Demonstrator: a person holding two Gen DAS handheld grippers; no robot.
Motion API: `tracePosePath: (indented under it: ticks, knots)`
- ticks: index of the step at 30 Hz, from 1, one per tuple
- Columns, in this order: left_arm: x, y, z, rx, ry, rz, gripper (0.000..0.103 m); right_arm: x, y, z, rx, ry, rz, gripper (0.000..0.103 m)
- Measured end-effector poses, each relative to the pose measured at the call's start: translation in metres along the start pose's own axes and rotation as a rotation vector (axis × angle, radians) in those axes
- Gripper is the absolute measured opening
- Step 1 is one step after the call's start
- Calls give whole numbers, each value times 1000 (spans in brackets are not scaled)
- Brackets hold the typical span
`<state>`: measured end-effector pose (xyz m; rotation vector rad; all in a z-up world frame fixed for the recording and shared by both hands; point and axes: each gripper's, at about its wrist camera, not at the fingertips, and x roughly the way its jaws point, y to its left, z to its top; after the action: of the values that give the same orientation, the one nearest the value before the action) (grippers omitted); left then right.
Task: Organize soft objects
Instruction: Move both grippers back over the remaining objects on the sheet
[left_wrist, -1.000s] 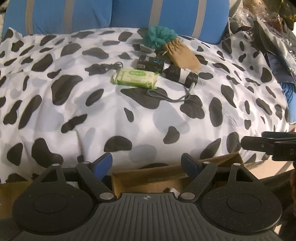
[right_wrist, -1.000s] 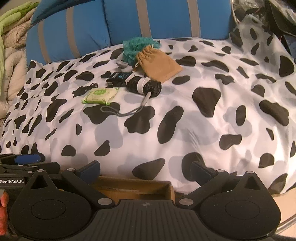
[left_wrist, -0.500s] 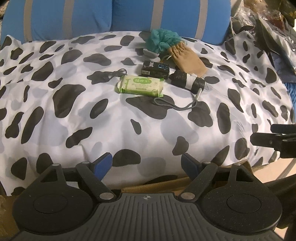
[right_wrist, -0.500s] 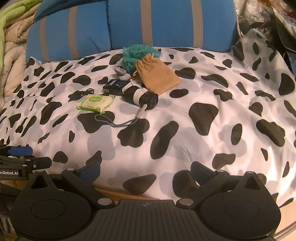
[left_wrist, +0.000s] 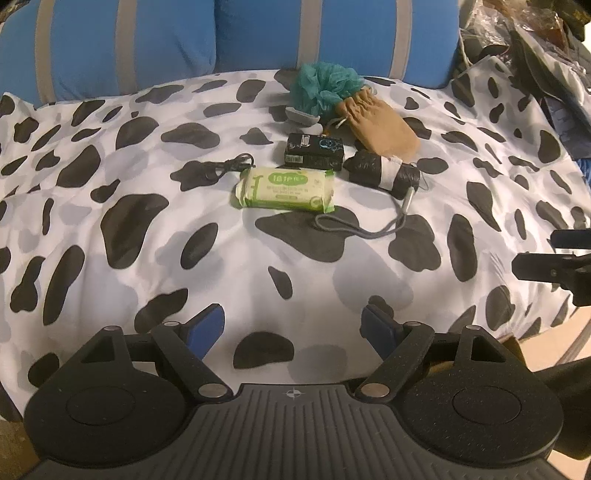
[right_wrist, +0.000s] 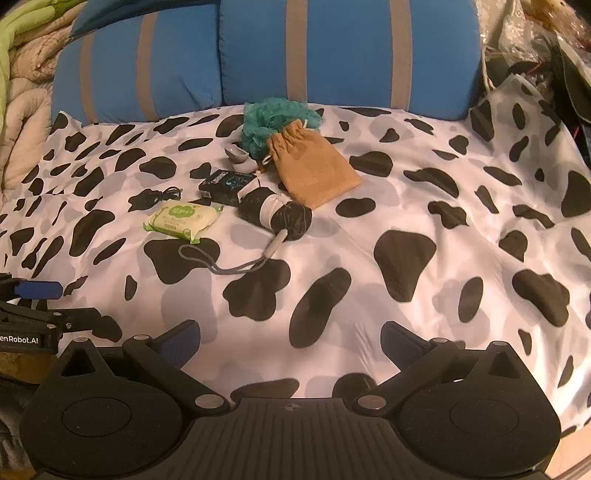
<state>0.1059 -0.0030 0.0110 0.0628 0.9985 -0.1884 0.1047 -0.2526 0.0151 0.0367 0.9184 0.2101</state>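
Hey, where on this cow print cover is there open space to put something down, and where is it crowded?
Free: the wide stretch between the grey wrist strap and both grippers, and the whole side beyond the tan pouch. Crowded: the cluster by the blue cushions, where teal bath pouf, black box, wipes pack, folded umbrella and cable sit close together.
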Motion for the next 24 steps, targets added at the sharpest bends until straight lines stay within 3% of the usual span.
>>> tracePosePath:
  ticks: [15, 24]
  knots:
    - [11, 3, 18, 16, -8, 4, 82, 21, 2, 18, -59, -3, 0, 103]
    - [22, 8, 37, 19, -2, 6, 82, 42, -4, 31, -20, 19, 23, 103]
